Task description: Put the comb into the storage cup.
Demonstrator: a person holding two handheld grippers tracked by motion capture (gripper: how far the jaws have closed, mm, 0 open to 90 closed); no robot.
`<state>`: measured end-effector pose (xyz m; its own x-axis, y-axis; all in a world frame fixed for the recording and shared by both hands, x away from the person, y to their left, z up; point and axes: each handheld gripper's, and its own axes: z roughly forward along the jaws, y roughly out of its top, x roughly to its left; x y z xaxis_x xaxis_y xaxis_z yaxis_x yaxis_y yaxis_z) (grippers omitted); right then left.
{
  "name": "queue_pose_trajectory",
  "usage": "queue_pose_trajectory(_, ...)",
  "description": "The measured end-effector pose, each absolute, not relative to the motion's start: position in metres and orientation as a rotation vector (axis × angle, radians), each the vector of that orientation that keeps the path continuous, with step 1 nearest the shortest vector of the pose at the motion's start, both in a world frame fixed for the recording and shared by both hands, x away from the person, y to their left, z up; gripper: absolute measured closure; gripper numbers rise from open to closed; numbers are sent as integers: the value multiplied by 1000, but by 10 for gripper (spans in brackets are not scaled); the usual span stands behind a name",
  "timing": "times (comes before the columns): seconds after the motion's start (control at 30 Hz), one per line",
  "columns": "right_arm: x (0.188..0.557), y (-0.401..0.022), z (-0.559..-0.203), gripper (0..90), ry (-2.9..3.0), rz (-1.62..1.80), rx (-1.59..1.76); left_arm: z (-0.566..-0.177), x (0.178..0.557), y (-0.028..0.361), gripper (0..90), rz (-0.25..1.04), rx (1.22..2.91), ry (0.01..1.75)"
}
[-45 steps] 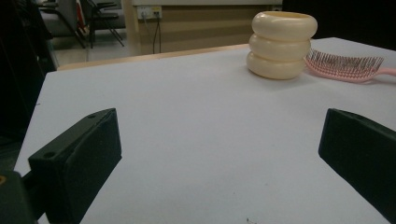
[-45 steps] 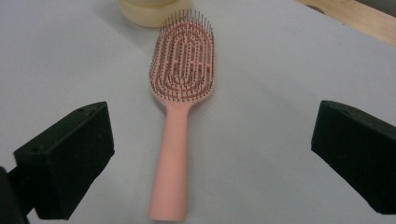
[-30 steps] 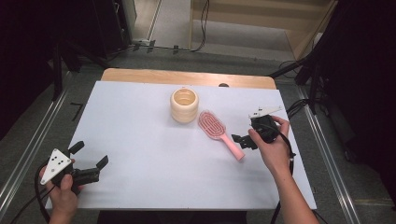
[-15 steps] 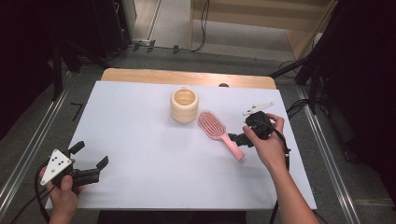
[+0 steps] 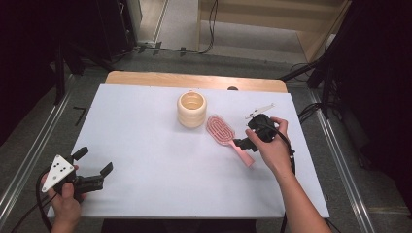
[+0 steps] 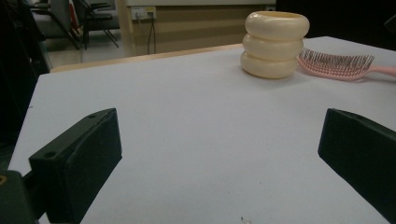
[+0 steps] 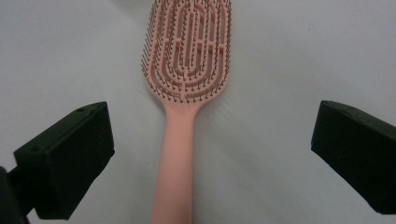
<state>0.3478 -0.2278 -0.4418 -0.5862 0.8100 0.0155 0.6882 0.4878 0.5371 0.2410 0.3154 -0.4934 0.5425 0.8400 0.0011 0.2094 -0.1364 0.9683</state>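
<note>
The right gripper [image 5: 241, 142] has slid a little toward the middle of the table since a moment ago, closer over the handle of the pink plastic hairbrush [image 5: 227, 137]. The left gripper [image 5: 92, 167] has stayed put at about 8 o'clock on the white table [image 5: 145, 145].

The hairbrush lies flat at about 2 o'clock from the table's middle, bristles up. Its head almost touches the cream cup made of three fat rings [image 5: 191, 109], which sits at about 12 o'clock.

In the right gripper view, the right gripper [image 7: 205, 154] has its jaws spread wide, one on each side of the thin handle, holding nothing. The left gripper [image 6: 219, 154] is wide apart too, and holds nothing.

What could go wrong? I think the handle is thin and lies low on the table. If the jaws close too high, they could slip off it. A bump could also push the brush into the cup.
</note>
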Motion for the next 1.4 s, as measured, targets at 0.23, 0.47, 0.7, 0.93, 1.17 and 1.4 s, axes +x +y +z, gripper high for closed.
queue_pose_trajectory(0.23,354,-223,-448,0,2530,675,1293,-493,241,316,0,693,1654,896)
queue_pose_trajectory(0.47,361,-217,-452,0,2561,625,1317,-493,241,316,0,690,1655,894)
queue_pose_trajectory(0.7,369,-209,-460,0,2586,565,1343,-493,241,316,0,687,1661,886)
queue_pose_trajectory(0.93,374,-201,-466,0,2618,529,1361,-493,241,316,0,684,1663,885)
queue_pose_trajectory(1.17,377,-196,-472,195,2639,491,1382,-493,241,316,0,681,1664,883)
queue_pose_trajectory(1.4,379,-194,-477,219,2698,502,1422,-493,241,316,0,680,1664,881)
